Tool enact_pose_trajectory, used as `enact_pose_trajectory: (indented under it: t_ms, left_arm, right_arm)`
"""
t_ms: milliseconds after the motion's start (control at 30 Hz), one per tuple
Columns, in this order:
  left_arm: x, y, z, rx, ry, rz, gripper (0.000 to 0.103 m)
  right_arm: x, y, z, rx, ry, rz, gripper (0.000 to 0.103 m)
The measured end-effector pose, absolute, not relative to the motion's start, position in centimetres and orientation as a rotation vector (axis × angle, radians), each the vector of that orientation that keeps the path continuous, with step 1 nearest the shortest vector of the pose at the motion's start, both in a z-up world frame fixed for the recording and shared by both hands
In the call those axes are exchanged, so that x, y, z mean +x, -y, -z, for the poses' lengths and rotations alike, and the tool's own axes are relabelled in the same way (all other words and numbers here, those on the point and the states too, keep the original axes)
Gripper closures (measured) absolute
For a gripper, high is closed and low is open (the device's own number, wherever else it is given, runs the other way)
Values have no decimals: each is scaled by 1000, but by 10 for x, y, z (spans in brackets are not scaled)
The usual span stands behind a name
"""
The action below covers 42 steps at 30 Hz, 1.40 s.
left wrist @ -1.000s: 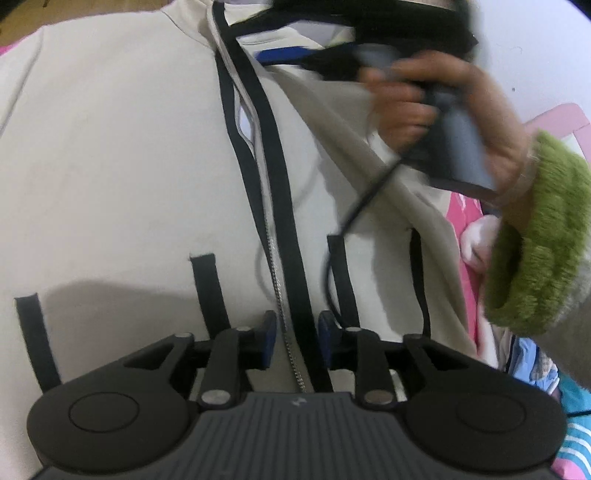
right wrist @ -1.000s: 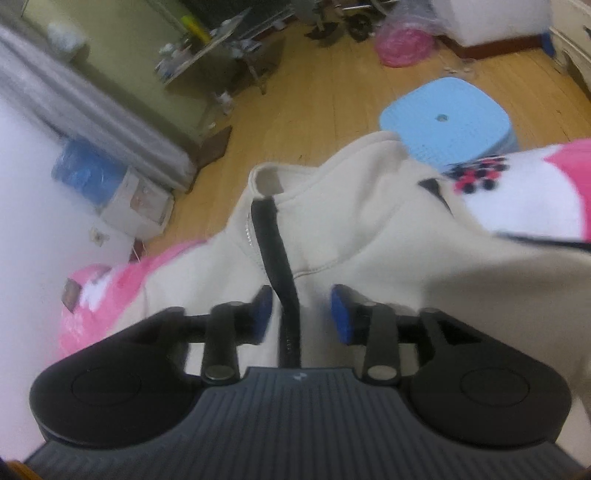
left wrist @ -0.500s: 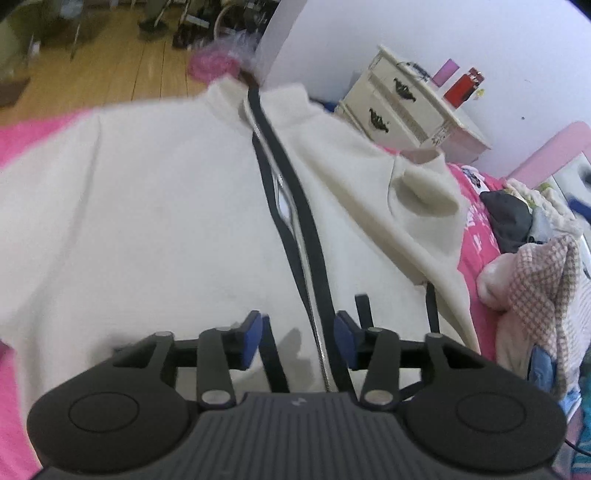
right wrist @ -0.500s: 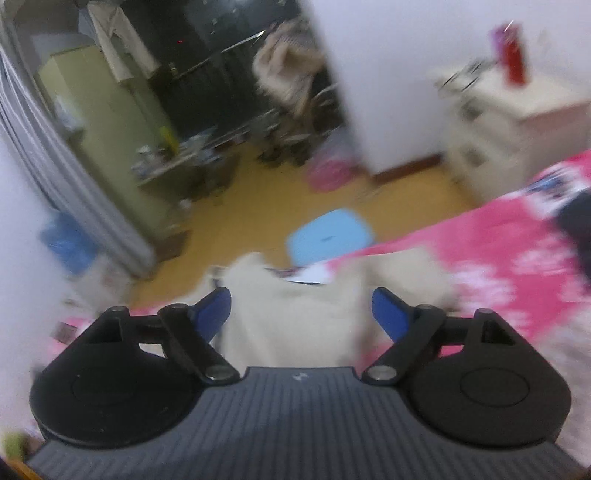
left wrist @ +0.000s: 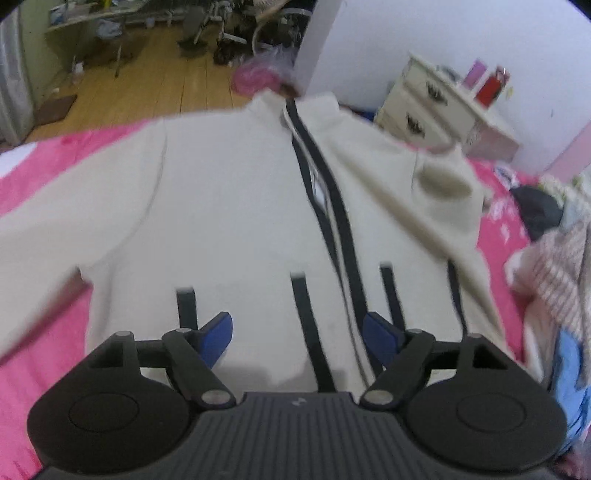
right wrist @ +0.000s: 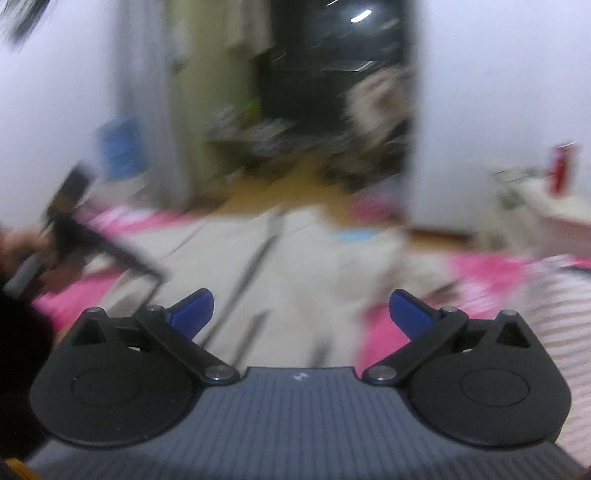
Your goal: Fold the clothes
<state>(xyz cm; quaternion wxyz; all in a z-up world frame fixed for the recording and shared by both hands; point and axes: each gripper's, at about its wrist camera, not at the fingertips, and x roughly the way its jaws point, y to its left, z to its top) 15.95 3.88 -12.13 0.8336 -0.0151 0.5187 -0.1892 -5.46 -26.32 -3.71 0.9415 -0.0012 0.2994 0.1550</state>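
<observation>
Pink bedding [left wrist: 44, 177] covers the bed, beyond which a wooden floor [left wrist: 155, 70] and a white wall [left wrist: 424, 33] are seen from the left wrist view. A cream jacket [left wrist: 229, 206] is spread flat on the bed, collar away from the camera, with a black-edged zip [left wrist: 332, 206] down its middle and short black strips near the hem. One sleeve [left wrist: 439, 184] is folded in across the chest on the right side of the view. The left tongs [left wrist: 297, 334] are held above the hem with their blue pads spread apart and nothing between them. A cream chest of drawers [left wrist: 436, 114] stands by the wall with a red bottle [left wrist: 491, 86] on top; its label cannot be read. A heap of other clothes [left wrist: 554, 266] lies at the right edge of the bed.

From the right wrist view, heavily blurred, the right tongs [right wrist: 301, 314] are seen spread wide and empty above the jacket [right wrist: 295, 266]. A small light mark on each tool's ribbed body is too small to read. No legible writing is shown.
</observation>
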Motion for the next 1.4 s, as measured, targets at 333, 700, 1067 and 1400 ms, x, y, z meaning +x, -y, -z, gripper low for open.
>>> enact_pose_trajectory:
  t_ms: [333, 700, 1067, 1400]
  left_arm:
    - [147, -18, 150, 177, -1151, 456, 27]
    - [140, -18, 152, 167, -1154, 462, 27]
    - [144, -18, 159, 152, -1169, 453, 27]
    - [131, 0, 157, 213, -1081, 551, 22]
  right_arm:
    - [8, 141, 140, -273, -1103, -779, 49]
    - [-14, 142, 174, -413, -1170, -719, 88]
    - [6, 197, 150, 209, -1182, -771, 96]
    - [5, 193, 169, 245, -1220, -736, 85]
